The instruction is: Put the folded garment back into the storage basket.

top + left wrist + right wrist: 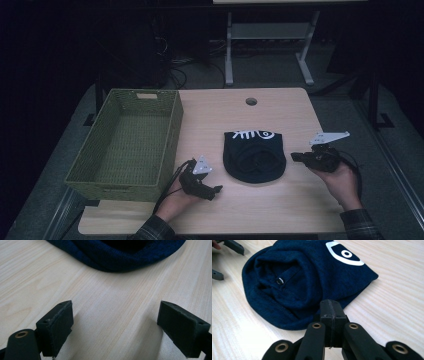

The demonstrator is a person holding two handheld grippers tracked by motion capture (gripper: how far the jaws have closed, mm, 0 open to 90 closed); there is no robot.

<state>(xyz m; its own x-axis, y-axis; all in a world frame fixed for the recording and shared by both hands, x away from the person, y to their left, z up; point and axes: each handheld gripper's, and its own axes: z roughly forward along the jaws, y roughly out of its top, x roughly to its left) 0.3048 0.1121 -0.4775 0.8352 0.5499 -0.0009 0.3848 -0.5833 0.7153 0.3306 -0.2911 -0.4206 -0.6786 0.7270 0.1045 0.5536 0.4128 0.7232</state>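
Note:
A folded dark navy garment [254,156] with a white print lies on the middle of the wooden table [240,112]. In the right gripper view the garment [299,282] shows a small snap button and a white eye-like print. My left gripper [216,190] rests on the table to the garment's lower left, jaws wide apart with bare wood between them; its pads [58,325] frame the table just short of the garment's edge [117,257]. My right gripper [295,157] sits at the garment's right edge, its jaws pressed together [331,315] and holding nothing.
A green woven basket [170,130] stands on the left part of the table, close to my left hand. A round cable hole [251,101] is near the table's far edge. A white table frame [270,35] stands beyond on the floor.

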